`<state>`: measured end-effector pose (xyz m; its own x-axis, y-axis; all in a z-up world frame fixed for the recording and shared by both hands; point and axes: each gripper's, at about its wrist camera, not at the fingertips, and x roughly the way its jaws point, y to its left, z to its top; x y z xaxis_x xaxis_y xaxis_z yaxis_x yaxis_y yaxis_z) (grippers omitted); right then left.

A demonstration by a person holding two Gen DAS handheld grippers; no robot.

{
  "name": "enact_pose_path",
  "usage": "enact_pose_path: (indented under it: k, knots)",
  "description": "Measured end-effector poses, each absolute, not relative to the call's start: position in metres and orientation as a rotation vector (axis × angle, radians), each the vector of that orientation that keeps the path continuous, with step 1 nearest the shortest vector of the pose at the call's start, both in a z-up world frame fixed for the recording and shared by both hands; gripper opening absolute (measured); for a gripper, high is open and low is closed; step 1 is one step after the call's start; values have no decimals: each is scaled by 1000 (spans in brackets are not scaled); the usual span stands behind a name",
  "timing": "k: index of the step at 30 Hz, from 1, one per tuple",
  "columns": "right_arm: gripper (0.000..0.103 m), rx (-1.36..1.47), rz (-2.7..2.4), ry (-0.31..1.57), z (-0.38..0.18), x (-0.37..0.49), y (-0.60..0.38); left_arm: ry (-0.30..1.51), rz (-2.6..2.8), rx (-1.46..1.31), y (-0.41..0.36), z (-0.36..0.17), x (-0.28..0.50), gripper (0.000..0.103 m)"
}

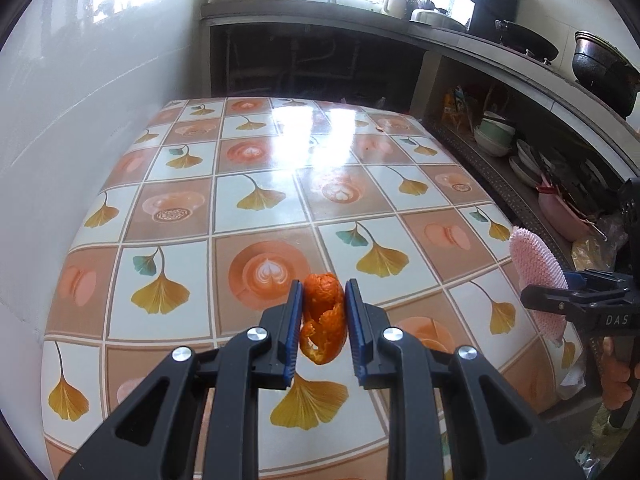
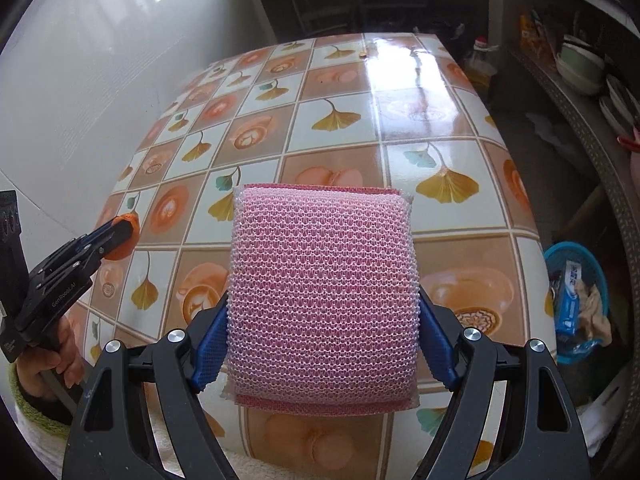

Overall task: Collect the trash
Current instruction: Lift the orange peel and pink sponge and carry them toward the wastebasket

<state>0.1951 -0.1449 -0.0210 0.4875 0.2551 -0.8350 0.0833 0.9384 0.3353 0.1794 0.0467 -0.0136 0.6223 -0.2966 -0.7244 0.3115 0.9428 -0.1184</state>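
My left claw (image 1: 323, 312) is clamped on a curl of orange peel (image 1: 324, 314), which hangs between the pads just above the table (image 1: 256, 160), at about six o'clock in the left wrist view. I judge the peel light, thin and limp, a little waxy on the outside; pinching across its thick folded middle, as I have it now, should keep it from slipping or tearing.

Moving right, my right claw (image 2: 323, 344) grips a pink mesh sponge (image 2: 323, 296) by its two side edges, with its jaws set wide. It looks soft and springy and should squash rather than slide.

At three o'clock of the right wrist view, beyond the table edge, a blue basket (image 2: 560, 256) on the floor already holds wrappers, a likely place for the peel.
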Motion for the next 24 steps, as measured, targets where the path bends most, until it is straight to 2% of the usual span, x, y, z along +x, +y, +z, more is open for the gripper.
enact_pose_path:
  k: [14, 24]
  knots:
    - [76, 482, -7, 938, 5, 140, -222, 796, -474, 68, -18, 10, 177, 21]
    - [76, 647, -334, 826, 2, 50, -343, 803, -726, 120, -124, 31, 186, 21]
